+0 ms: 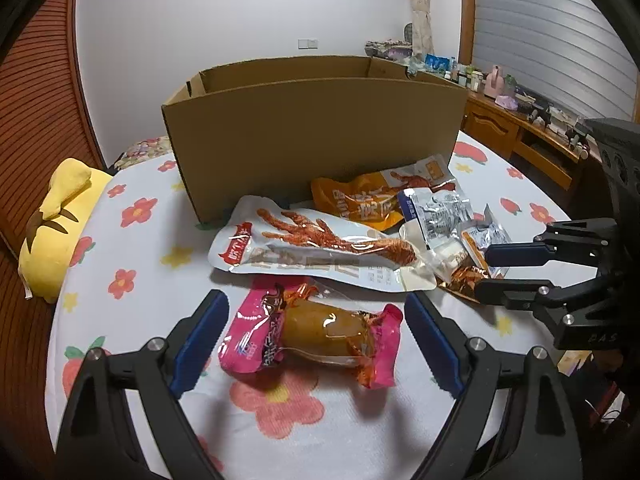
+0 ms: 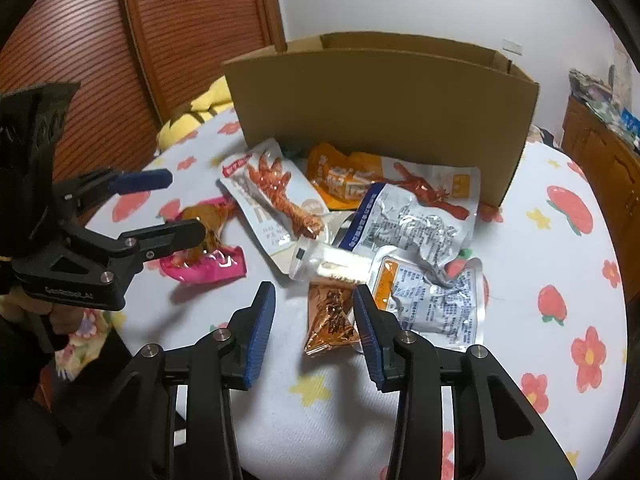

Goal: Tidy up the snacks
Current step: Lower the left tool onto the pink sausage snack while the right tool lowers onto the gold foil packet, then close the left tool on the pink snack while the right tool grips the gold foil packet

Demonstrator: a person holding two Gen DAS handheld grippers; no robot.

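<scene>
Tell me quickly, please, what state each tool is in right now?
Left tool: open wide around the pink snack packet, not gripping it.
Right tool: open, astride the small orange foil packet, pads not yet pressing.

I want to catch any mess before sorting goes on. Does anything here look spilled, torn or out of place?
Nothing looks spilled or torn. The snack packets lie in a loose overlapping heap on the floral cloth in front of the cardboard box; a pink packet lies apart.
</scene>
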